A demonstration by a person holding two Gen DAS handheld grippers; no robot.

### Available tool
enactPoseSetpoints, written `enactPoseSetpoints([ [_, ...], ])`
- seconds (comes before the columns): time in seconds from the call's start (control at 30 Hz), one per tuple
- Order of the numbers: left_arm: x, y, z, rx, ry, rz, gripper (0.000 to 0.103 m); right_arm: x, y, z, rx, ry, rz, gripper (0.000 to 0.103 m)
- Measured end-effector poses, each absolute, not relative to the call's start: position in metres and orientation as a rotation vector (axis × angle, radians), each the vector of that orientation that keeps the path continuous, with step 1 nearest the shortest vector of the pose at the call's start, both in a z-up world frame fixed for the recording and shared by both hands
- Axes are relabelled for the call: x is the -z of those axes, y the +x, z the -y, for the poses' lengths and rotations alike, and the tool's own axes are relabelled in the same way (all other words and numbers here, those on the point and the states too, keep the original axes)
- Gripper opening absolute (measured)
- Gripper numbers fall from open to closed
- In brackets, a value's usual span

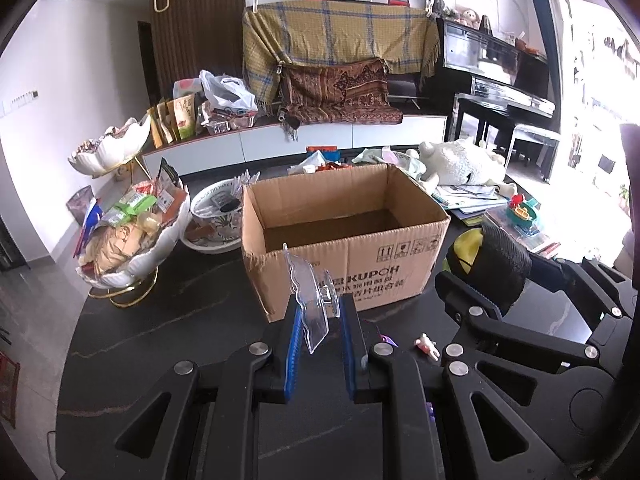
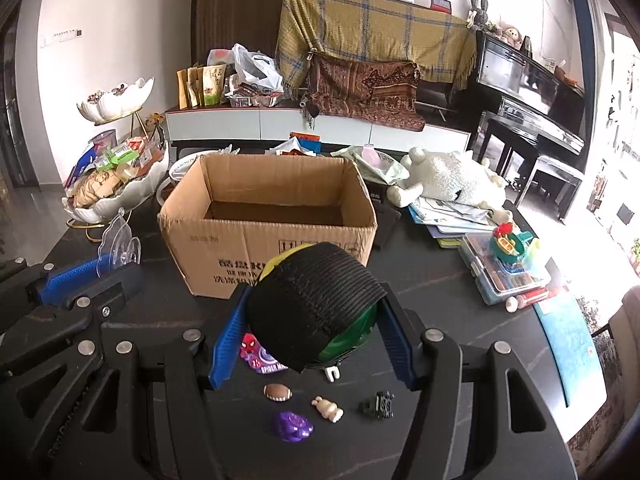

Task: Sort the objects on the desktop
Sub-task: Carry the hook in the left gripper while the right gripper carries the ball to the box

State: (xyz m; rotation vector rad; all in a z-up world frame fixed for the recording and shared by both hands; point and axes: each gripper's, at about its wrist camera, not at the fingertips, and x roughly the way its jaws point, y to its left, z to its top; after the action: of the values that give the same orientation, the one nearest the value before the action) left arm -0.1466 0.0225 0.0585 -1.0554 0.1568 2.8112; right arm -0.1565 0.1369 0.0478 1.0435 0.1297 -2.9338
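Left gripper [image 1: 318,344] was found closed on a clear plastic piece [image 1: 310,300], held upright between its blue pads just short of the cardboard box [image 1: 348,248]. Right gripper [image 2: 316,336] was clamped on a black, green and yellow bundle [image 2: 316,304], raised above the dark table [image 2: 440,320] in front of the same box. Box stood open-topped at table centre. Beneath the right gripper lay a Spider-Man sticker [image 2: 256,354], a toy football [image 2: 277,392], a purple toy [image 2: 292,426], a cream figurine [image 2: 328,409] and a dark block toy [image 2: 378,403], all apart from one another.
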Motion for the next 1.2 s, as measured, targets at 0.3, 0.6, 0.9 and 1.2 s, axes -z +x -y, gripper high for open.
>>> enactPoseSetpoints([
  [0.3, -0.066, -0.164, -0.021, -2.815, -1.043, -0.159, 0.016, -0.058, -0.174, -0.136, 2.946, 1.004, -0.14, 0.059],
  [0.6, -0.068, -0.187, -0.021, -2.829, -1.037, -0.172, 0.016, -0.062, -0.197, -0.133, 2.948, 0.995, -0.154, 0.059],
  [0.9, -0.068, -0.21, -0.021, -2.835, -1.038, -0.181, 0.016, -0.063, -0.221, -0.132, 2.947, 0.997, -0.157, 0.059],
  [1.2, -0.068, -0.232, -0.021, -2.846, -1.031, -0.174, 0.016, -0.062, -0.242, -0.132, 2.951, 1.0, -0.156, 0.059],
])
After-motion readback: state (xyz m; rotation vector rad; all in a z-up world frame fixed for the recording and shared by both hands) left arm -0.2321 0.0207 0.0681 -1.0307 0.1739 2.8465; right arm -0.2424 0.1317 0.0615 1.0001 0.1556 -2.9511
